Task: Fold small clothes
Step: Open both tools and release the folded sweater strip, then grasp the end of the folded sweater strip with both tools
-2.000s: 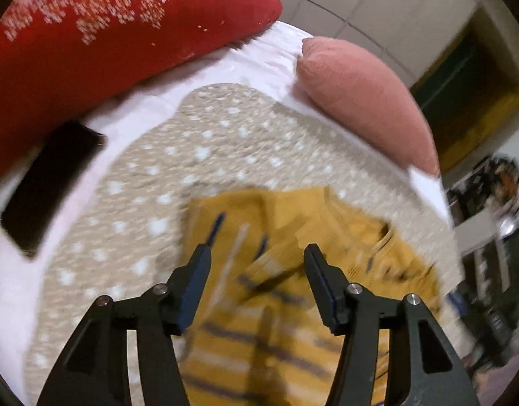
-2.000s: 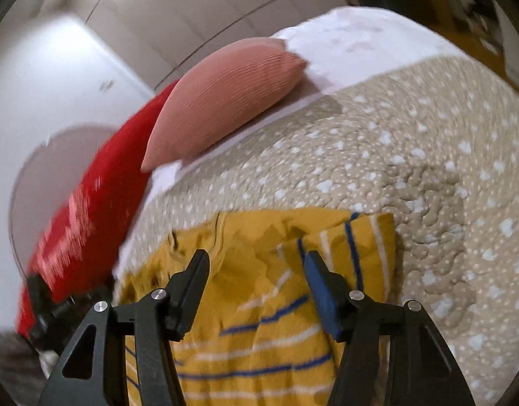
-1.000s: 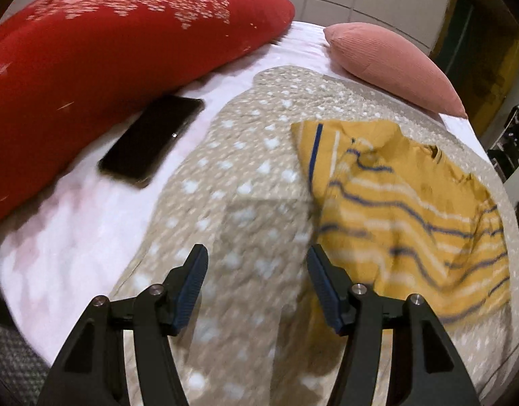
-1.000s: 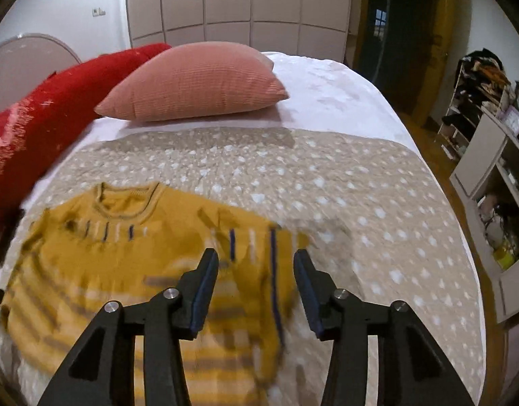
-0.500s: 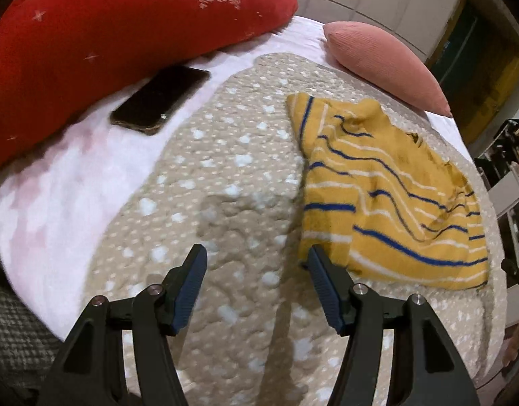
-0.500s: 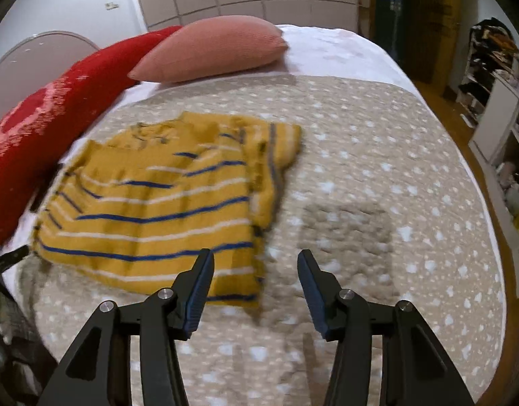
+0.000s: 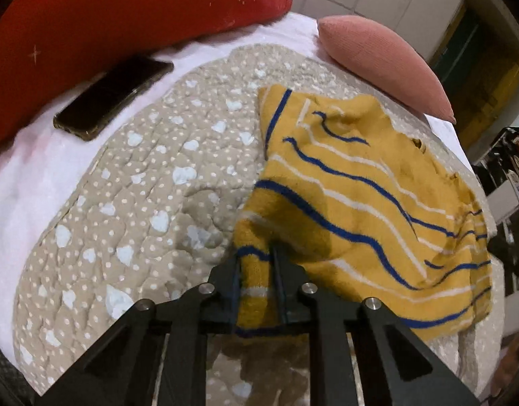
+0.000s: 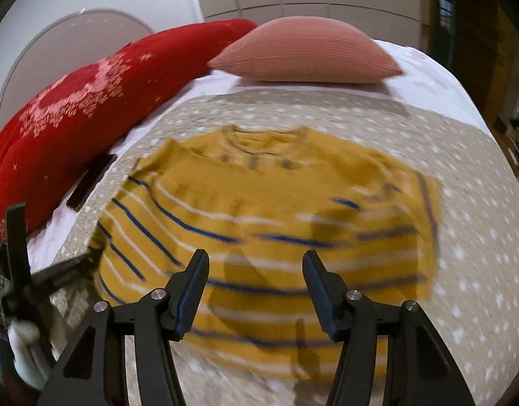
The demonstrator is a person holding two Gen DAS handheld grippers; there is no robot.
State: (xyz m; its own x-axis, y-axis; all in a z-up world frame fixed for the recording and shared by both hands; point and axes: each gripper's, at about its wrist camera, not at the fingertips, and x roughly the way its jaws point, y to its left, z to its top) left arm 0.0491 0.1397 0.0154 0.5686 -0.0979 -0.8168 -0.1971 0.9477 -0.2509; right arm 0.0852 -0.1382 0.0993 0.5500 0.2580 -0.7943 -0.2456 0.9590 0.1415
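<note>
- The left gripper (image 7: 256, 270) was closing, pinching the mustard-yellow knitted sweater with blue and white stripes (image 7: 361, 196) at its hem corner nearest the camera.
- The right gripper (image 8: 252, 284) hung spread above the sweater's hem, gripping nothing; it should probably pinch the opposite corner, so both lift evenly.

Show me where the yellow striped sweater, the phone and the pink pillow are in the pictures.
yellow striped sweater (image 7: 354, 182): left wrist view, on the middle of its striped body.
phone (image 7: 113, 96): left wrist view, on the middle of its dark screen.
pink pillow (image 8: 306, 55): right wrist view, on the middle of its ribbed face.
</note>
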